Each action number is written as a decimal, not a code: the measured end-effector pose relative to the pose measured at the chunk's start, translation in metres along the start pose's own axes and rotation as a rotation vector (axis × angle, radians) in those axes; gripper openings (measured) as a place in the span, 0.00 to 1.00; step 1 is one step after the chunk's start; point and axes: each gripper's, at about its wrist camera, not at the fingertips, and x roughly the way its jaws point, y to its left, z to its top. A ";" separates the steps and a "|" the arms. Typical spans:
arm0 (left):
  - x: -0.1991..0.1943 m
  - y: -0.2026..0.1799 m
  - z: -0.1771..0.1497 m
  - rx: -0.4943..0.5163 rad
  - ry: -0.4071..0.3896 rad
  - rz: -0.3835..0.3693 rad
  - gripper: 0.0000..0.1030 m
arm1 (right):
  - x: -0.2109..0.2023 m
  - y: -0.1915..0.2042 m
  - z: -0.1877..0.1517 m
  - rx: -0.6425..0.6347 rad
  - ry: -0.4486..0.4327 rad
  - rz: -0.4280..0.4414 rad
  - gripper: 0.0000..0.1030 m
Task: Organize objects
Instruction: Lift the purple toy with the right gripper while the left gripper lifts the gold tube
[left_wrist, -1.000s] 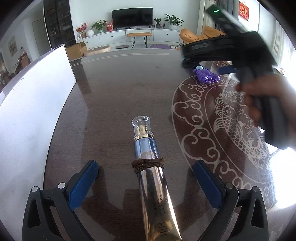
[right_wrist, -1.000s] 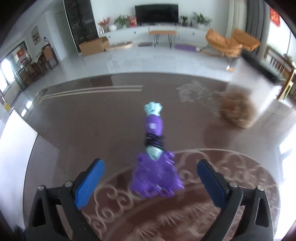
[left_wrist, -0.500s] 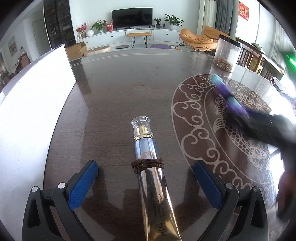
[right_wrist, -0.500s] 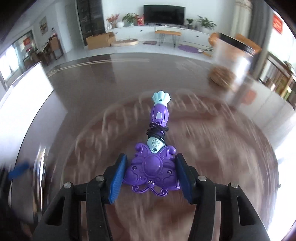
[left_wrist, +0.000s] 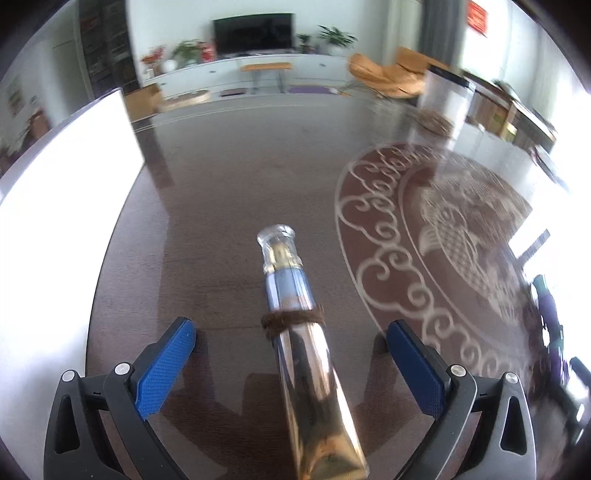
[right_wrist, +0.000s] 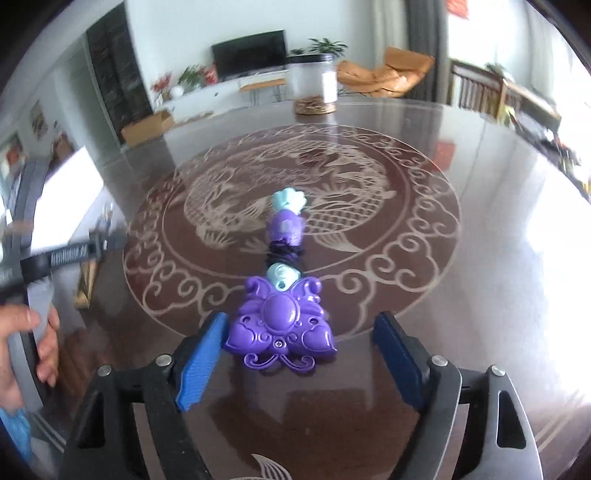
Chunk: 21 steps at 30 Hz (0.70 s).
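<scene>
Jar (right_wrist: 314, 85) beyond purple toy (right_wrist: 281, 325)

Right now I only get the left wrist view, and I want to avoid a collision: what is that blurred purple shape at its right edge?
Observer: A purple toy wand, lying flat on the table.
Operator: Is the right gripper clamped on it?
Observer: No. The right gripper straddles its wide end, jaws opening, pads not pressing it.
Operator: Anything on the wand?
Observer: A black hair tie is wrapped around its handle.
</scene>
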 end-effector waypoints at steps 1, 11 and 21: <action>-0.002 0.001 -0.002 0.009 0.007 -0.006 1.00 | 0.001 0.000 0.002 0.009 -0.003 0.008 0.81; -0.017 0.000 -0.008 0.049 -0.039 -0.011 0.30 | -0.005 -0.012 0.003 0.075 0.007 0.098 0.84; -0.040 -0.007 -0.037 0.007 -0.118 -0.051 0.24 | 0.034 0.023 0.055 -0.130 0.224 0.018 0.57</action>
